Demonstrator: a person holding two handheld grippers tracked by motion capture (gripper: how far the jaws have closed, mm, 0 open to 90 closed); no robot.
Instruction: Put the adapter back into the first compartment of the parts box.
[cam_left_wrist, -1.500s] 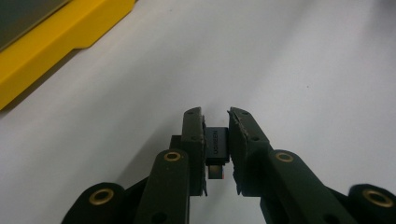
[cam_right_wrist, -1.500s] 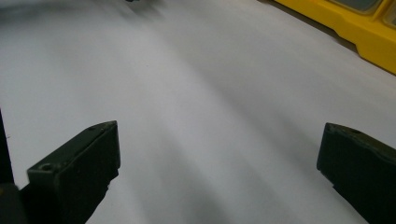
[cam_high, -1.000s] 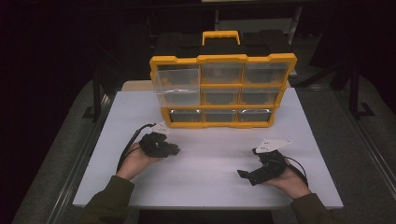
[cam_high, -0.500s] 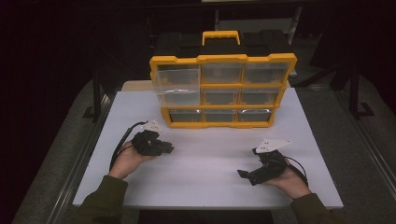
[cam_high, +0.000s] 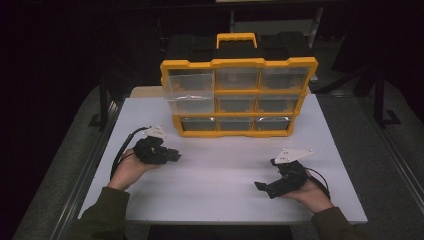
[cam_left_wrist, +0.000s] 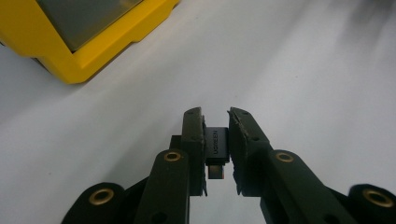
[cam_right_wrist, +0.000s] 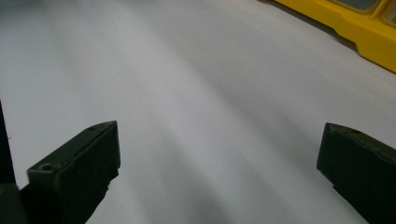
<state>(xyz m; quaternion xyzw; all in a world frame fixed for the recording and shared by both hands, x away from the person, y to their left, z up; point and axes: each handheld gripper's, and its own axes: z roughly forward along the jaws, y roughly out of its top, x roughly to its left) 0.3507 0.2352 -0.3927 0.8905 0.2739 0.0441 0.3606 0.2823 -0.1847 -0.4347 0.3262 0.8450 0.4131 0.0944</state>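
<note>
Left gripper (cam_left_wrist: 216, 140) low over matte white worktop (cam_high: 225, 170), clamped on small black rectangular plastic adapter (cam_left_wrist: 216, 145); yellow plastic drawer organiser (cam_high: 239, 95) ahead-left. Right gripper (cam_right_wrist: 219, 168) level, jaws wide apart, empty, organiser corner ahead-right.

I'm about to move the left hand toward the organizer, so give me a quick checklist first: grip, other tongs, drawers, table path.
1. Left tongs shut on the small black adapter: ok, pinched between both jaws.
2. Adapter seated straight: ok, though its far end is hidden.
3. Right tongs free: ok, jaws wide apart above the white table.
4. Yellow organizer has a drawer open: ok, the upper left drawer sticks out.
5. That drawer is empty: cannot tell.
</note>
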